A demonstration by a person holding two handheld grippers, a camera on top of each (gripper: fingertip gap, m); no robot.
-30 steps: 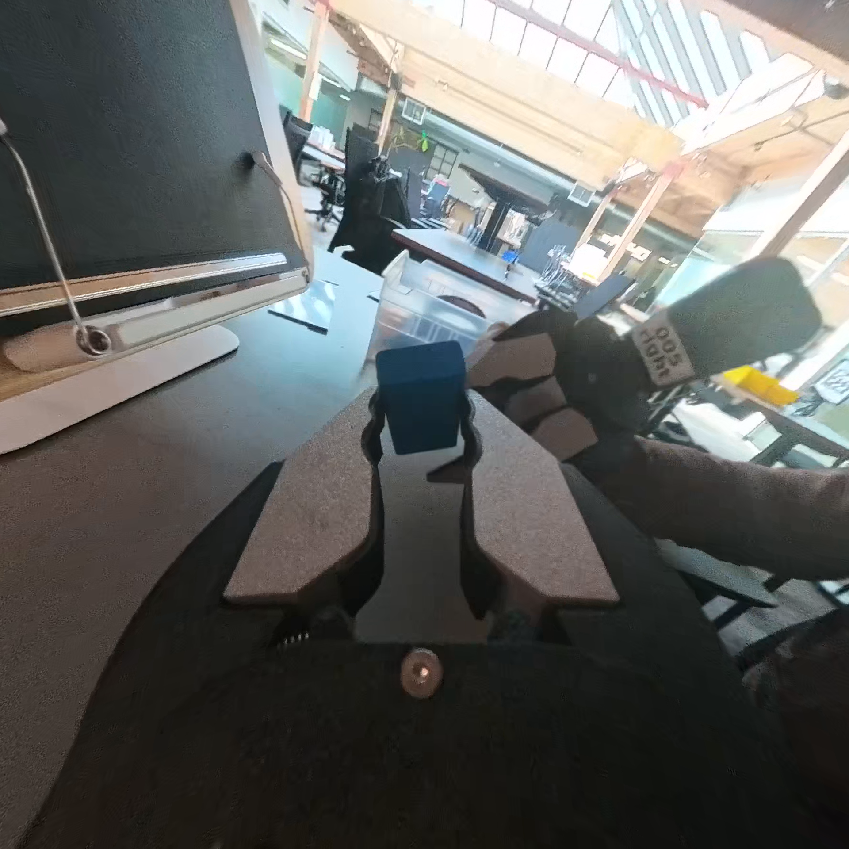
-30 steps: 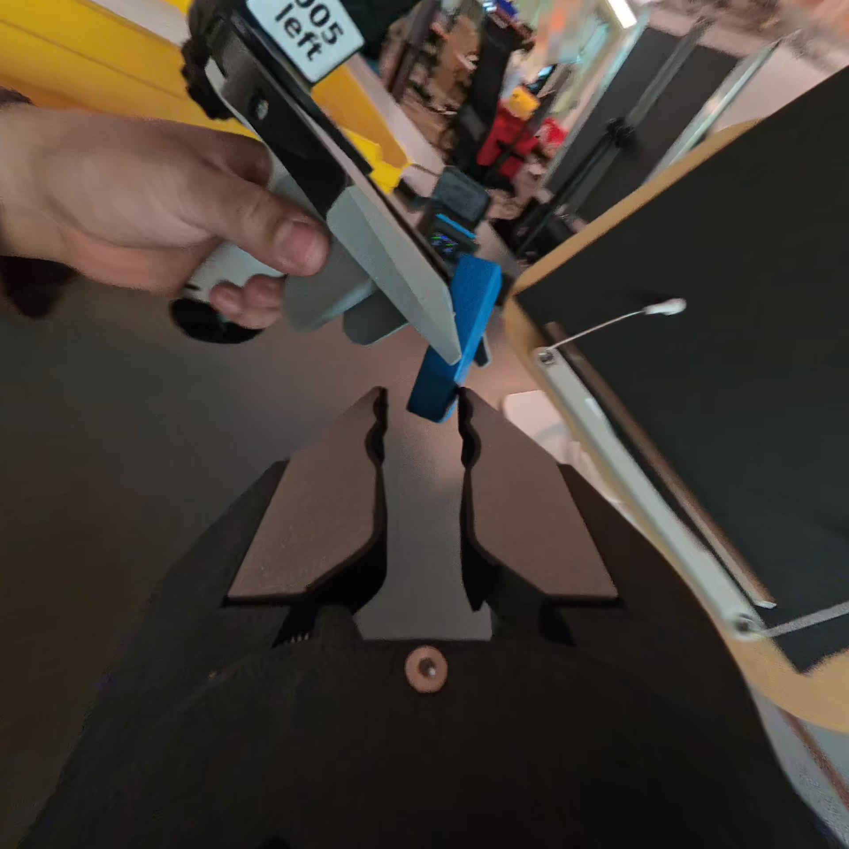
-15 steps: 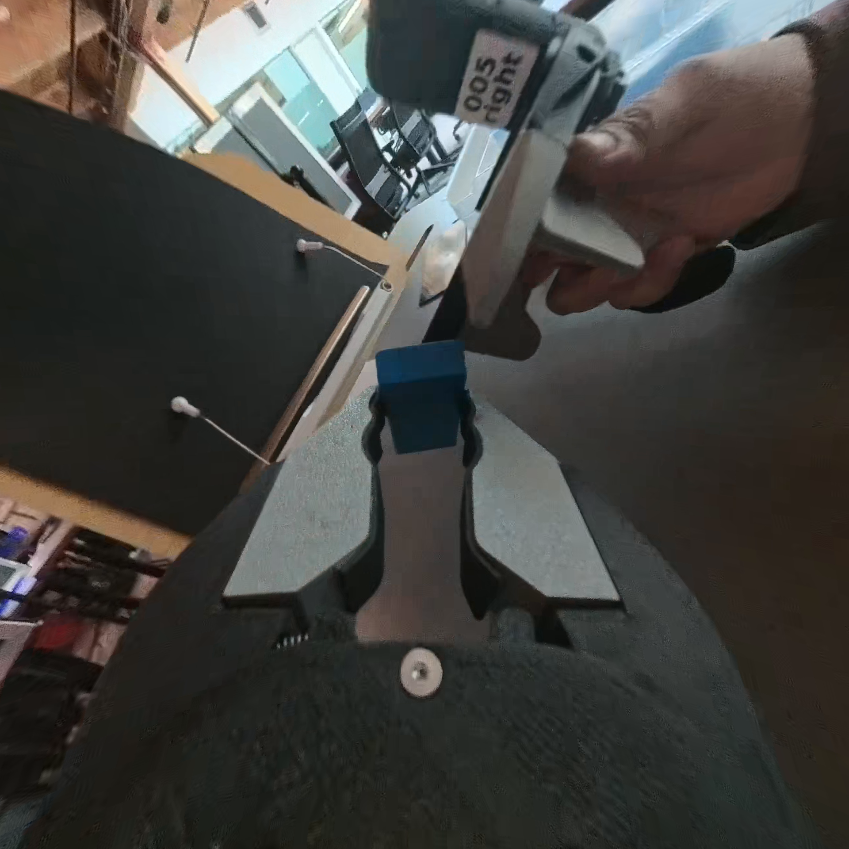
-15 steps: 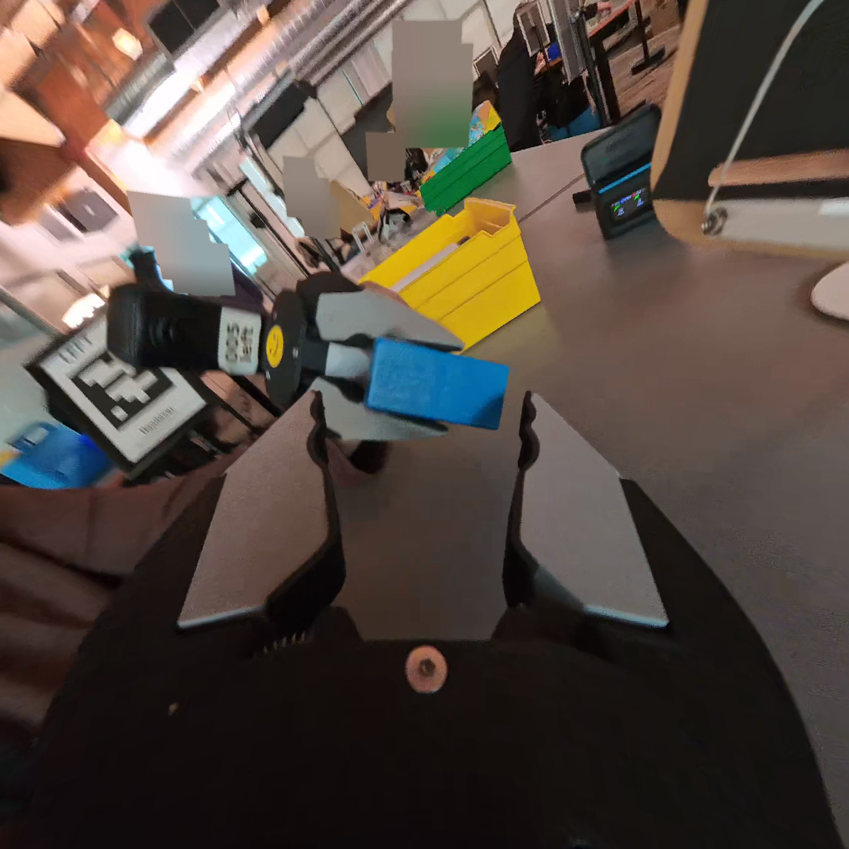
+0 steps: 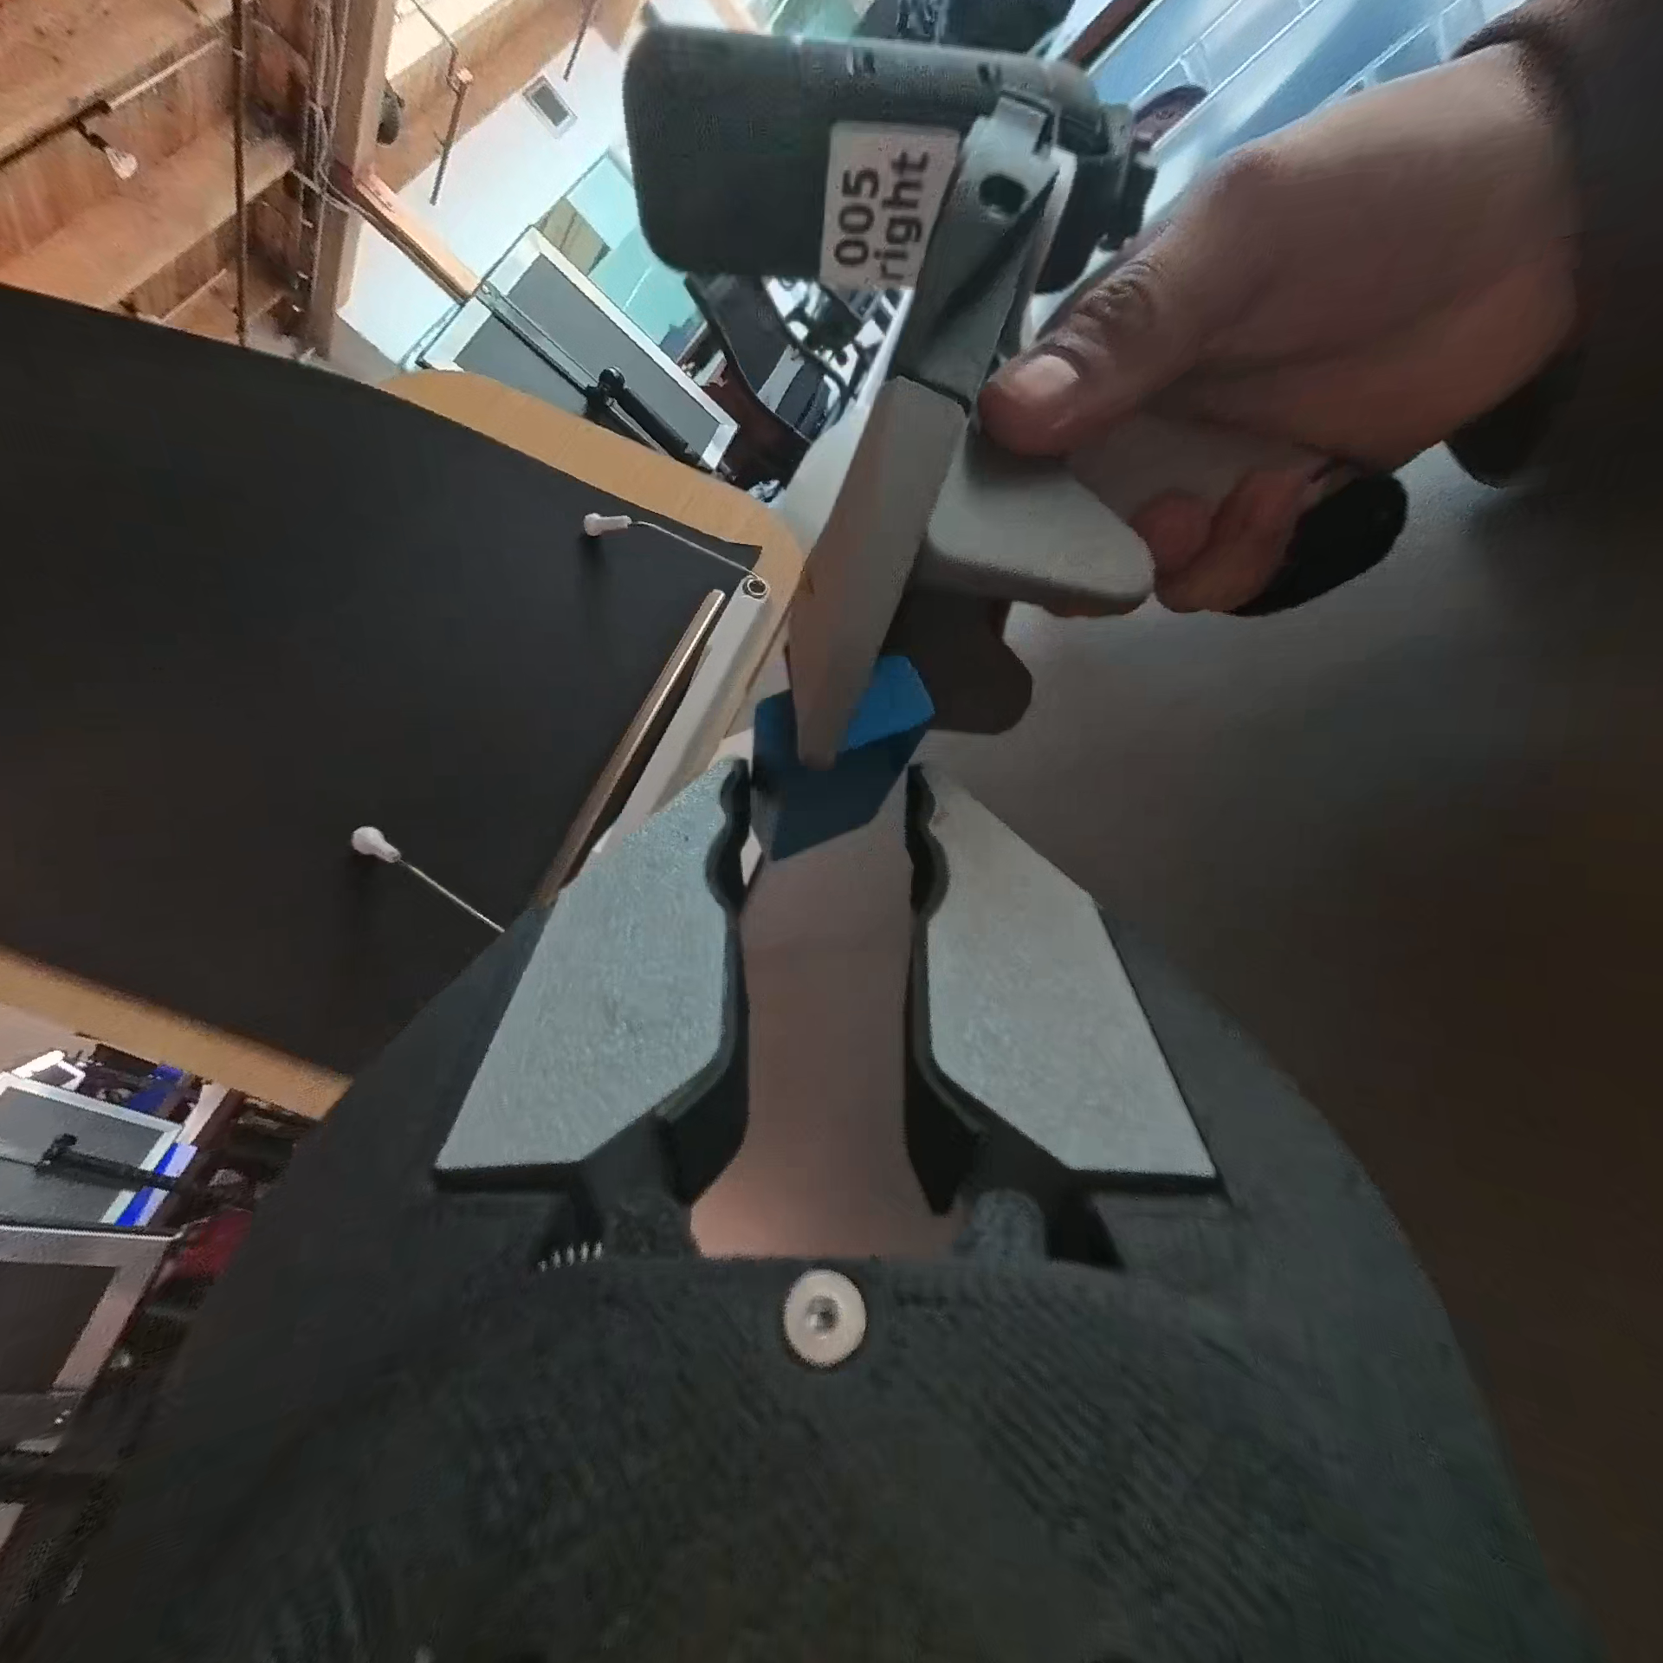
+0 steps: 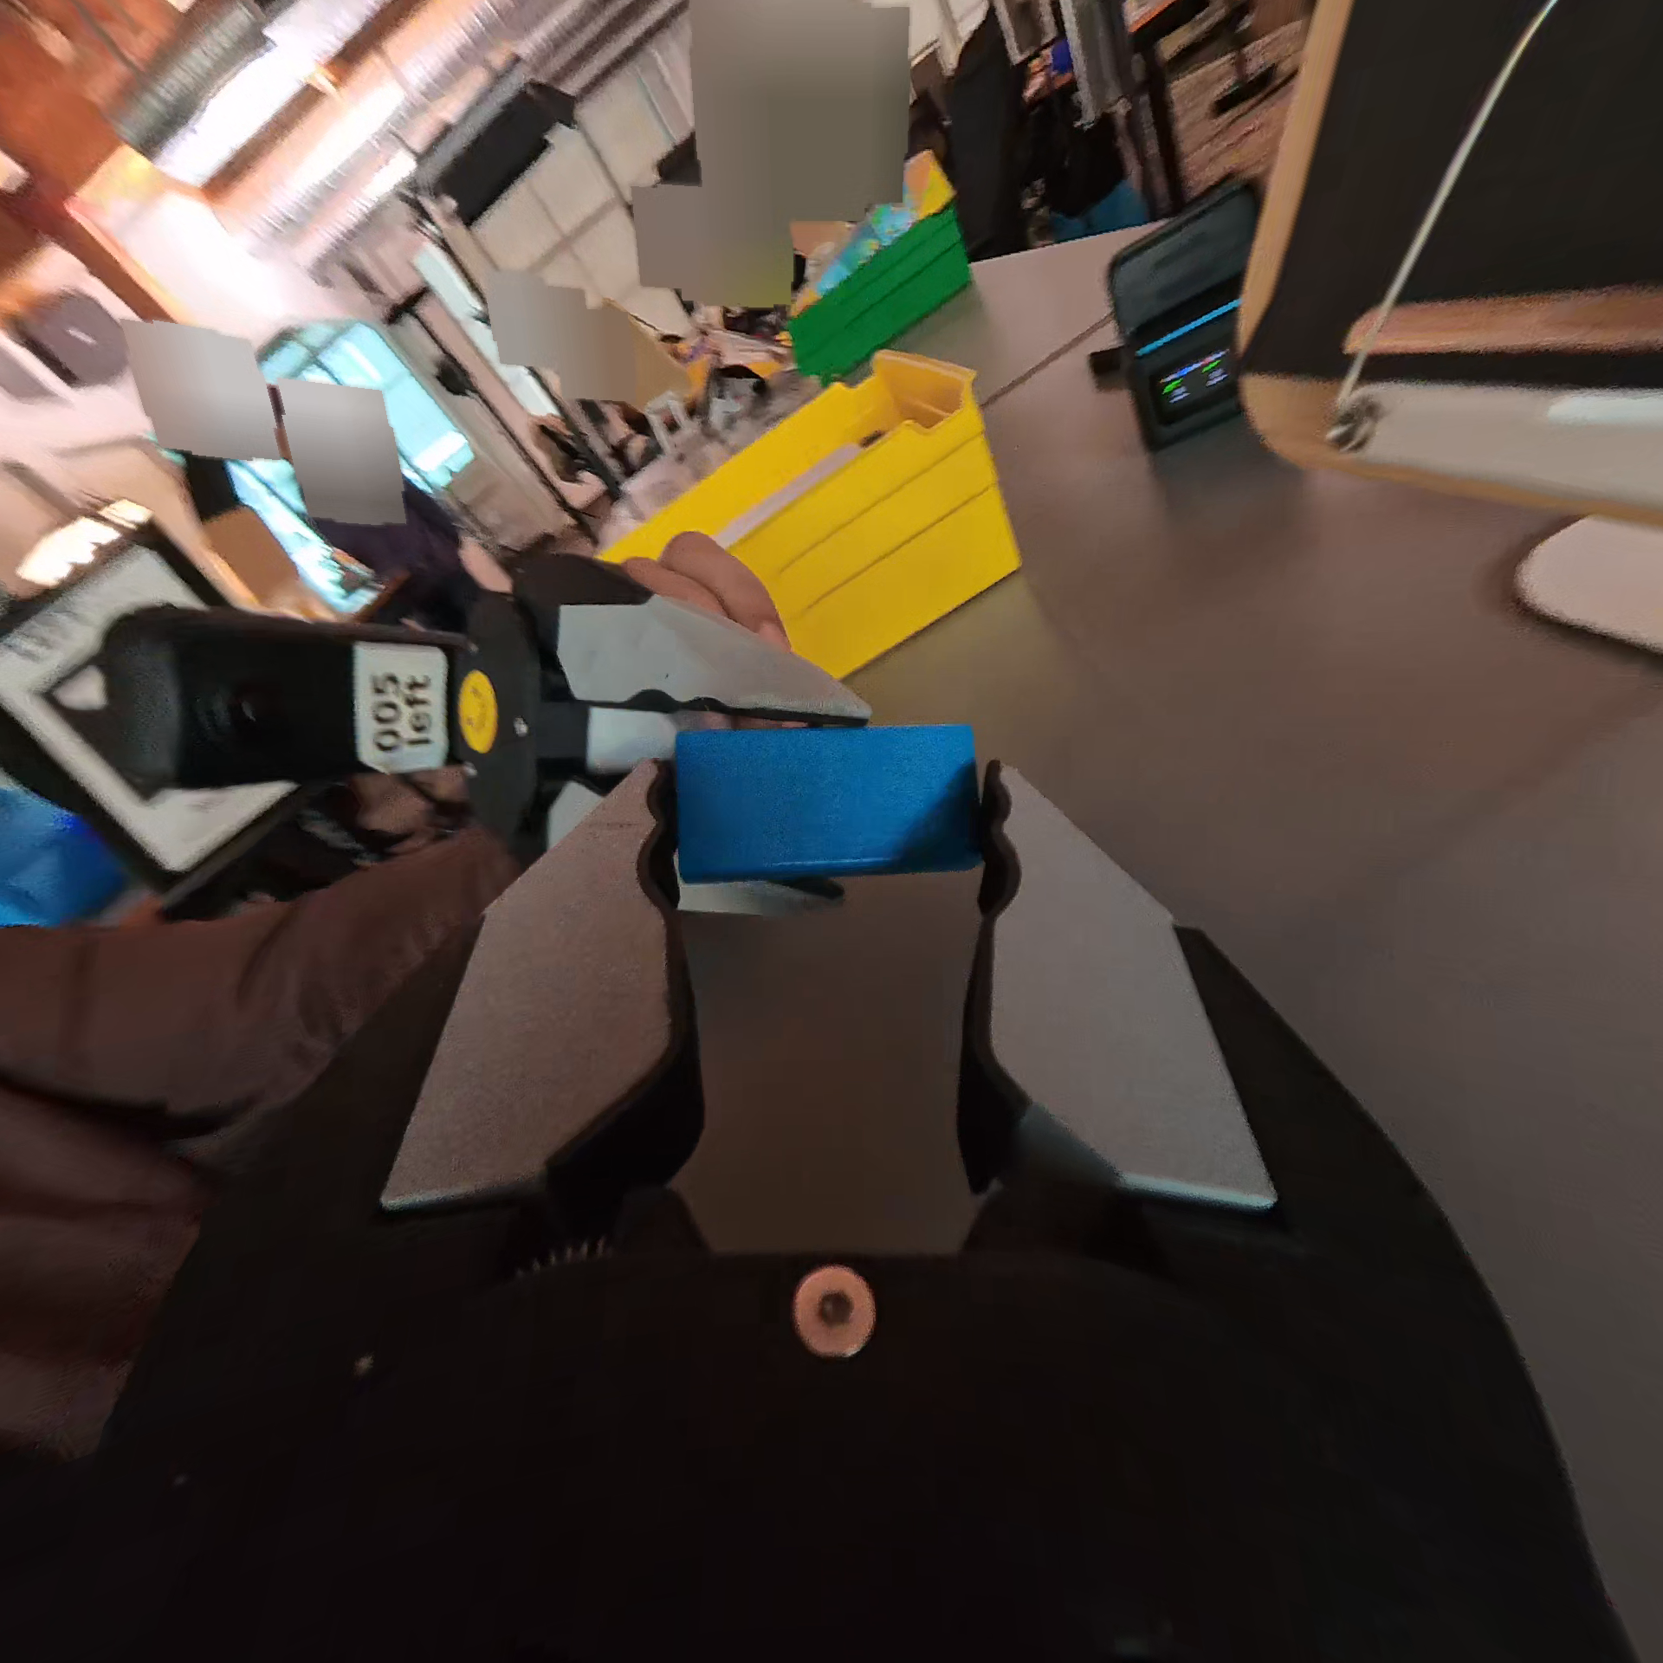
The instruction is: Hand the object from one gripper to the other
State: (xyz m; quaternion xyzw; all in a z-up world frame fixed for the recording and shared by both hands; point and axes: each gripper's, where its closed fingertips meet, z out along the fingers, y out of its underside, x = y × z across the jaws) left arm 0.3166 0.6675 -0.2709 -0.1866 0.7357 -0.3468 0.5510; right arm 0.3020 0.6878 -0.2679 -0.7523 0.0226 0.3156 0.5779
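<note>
A blue block (image 5: 837, 801) is held above the dark table between both grippers. In the left wrist view my left gripper (image 5: 826, 810) has its jaws on the block's two sides, and the block sits tilted between them. The right gripper (image 5: 900, 729) comes down from above and clamps the block's far end. In the right wrist view my right gripper (image 6: 823, 828) is shut on the short ends of the block (image 6: 819, 801). The left gripper (image 6: 850, 801) reaches in from the left with one finger above the block and one below.
A black board with a wooden rim and wire pegs (image 5: 315, 675) stands on a white base (image 6: 1602, 585) at the table's side. A yellow bin (image 6: 882, 522), a green bin (image 6: 882, 297) and a small black device (image 6: 1179, 360) sit farther back on the table (image 6: 1350, 810). My left and right fingertips are right by each other.
My right gripper has moved in onto the block and its jaws have closed from wide open onto the block's ends. The block now sits tilted in the left gripper.
</note>
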